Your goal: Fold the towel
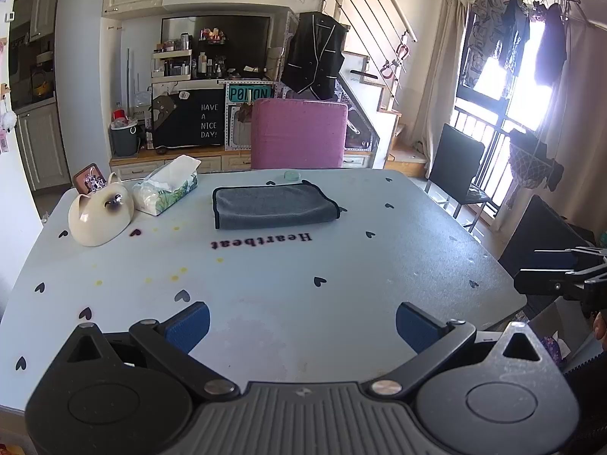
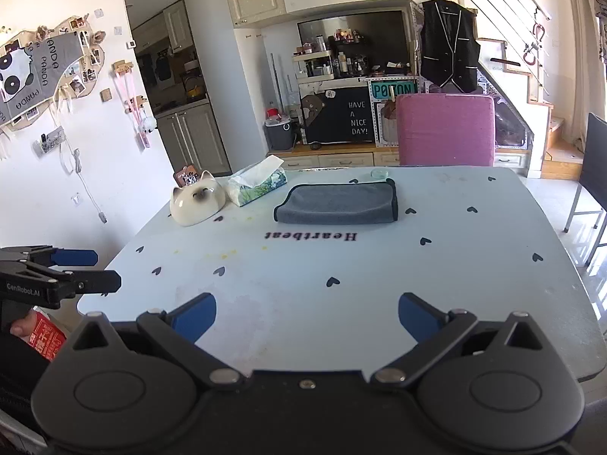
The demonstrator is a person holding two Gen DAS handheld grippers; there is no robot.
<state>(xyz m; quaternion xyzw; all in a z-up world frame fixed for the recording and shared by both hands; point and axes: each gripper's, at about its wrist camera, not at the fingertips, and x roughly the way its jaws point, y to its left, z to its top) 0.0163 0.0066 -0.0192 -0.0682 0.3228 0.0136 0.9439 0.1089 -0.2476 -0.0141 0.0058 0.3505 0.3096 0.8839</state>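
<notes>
A grey towel (image 1: 273,206) with a dark edge lies folded flat on the far half of the light blue table (image 1: 303,284); it also shows in the right wrist view (image 2: 337,203). My left gripper (image 1: 302,326) is open and empty, held above the table's near edge, well short of the towel. My right gripper (image 2: 307,320) is open and empty, also above the near edge. Each gripper shows from the side in the other's view: the right one (image 1: 550,273) and the left one (image 2: 76,269).
A cream cat-shaped ceramic (image 1: 100,214) and a tissue box (image 1: 167,185) stand at the far left of the table. A small glass dish (image 1: 292,175) sits behind the towel. A pink chair (image 1: 299,134) stands at the far side; dark chairs (image 1: 459,163) stand to the right.
</notes>
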